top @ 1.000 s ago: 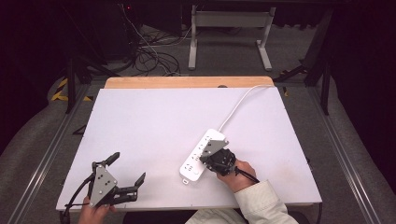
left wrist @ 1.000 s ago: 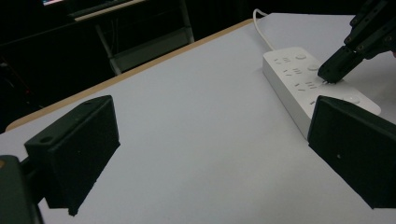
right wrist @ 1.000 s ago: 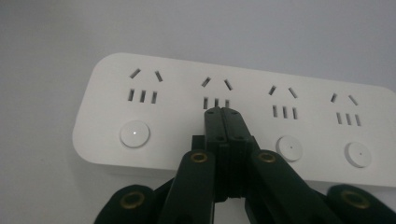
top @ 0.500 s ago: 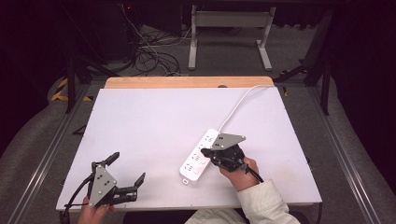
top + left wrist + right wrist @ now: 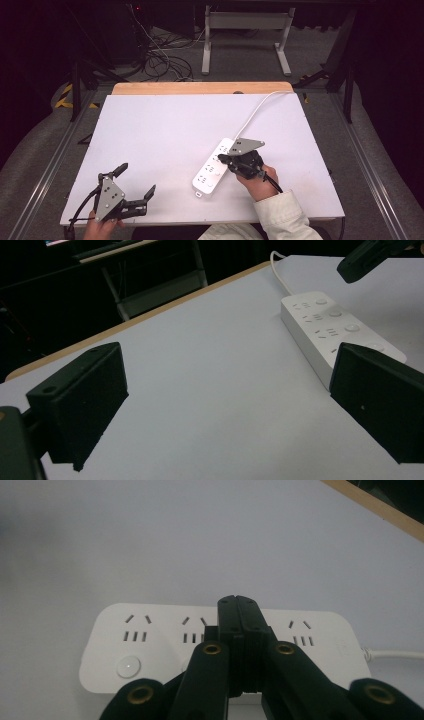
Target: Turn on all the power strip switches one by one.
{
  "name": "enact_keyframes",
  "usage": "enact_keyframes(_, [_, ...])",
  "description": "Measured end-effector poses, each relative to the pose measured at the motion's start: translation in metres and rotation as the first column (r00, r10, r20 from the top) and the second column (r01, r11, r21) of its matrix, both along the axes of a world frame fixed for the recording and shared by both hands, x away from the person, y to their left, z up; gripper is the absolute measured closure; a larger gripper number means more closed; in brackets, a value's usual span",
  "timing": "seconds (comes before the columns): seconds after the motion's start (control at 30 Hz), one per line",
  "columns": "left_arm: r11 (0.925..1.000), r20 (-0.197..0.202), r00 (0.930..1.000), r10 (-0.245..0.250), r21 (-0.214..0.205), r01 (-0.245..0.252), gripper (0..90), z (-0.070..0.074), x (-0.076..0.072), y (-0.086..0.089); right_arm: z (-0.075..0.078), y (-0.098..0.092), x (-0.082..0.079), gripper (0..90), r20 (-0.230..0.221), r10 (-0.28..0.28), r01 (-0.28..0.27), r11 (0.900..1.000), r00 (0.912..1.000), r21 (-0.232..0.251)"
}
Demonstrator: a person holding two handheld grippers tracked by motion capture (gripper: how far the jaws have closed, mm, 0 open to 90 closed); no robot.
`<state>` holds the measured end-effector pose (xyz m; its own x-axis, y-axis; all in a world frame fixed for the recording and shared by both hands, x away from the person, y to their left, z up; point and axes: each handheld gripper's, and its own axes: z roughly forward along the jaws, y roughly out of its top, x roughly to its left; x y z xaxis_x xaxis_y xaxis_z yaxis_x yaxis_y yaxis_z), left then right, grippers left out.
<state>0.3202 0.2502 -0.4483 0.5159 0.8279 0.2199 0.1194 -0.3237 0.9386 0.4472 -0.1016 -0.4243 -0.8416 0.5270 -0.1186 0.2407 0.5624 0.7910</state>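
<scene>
Your right gripper (image 5: 223, 159) has its fingers pressed together, empty, poised over the white plastic power strip (image 5: 214, 168) on the white tabletop (image 5: 165, 135), probably to poke a switch button. Your left gripper (image 5: 135, 187) rests wide open, aside, near the front edge.

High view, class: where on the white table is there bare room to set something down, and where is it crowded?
Free: the table from its wooden far edge down to the left gripper, left of the power strip. Crowded: around the strip, its cable and the right gripper above it.
</scene>
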Motion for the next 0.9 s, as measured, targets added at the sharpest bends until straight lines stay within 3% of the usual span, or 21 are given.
enact_keyframes(0.37, [1.0000, 0.000, 1.0000, -0.001, -0.003, 0.001, 2.4, 0.000, 0.000, 0.000, -0.010, -0.004, 0.019, 90.0, -0.061, -0.037, 0.036, 0.9991, 0.9975, -0.023])
enact_keyframes(0.9, [1.0000, 0.003, 1.0000, 0.001, 0.000, -0.001, 2.4, 0.000, 0.000, 0.001, -0.023, 0.002, 0.025, 90.0, -0.107, -0.039, 0.028, 0.9943, 0.9935, -0.103])
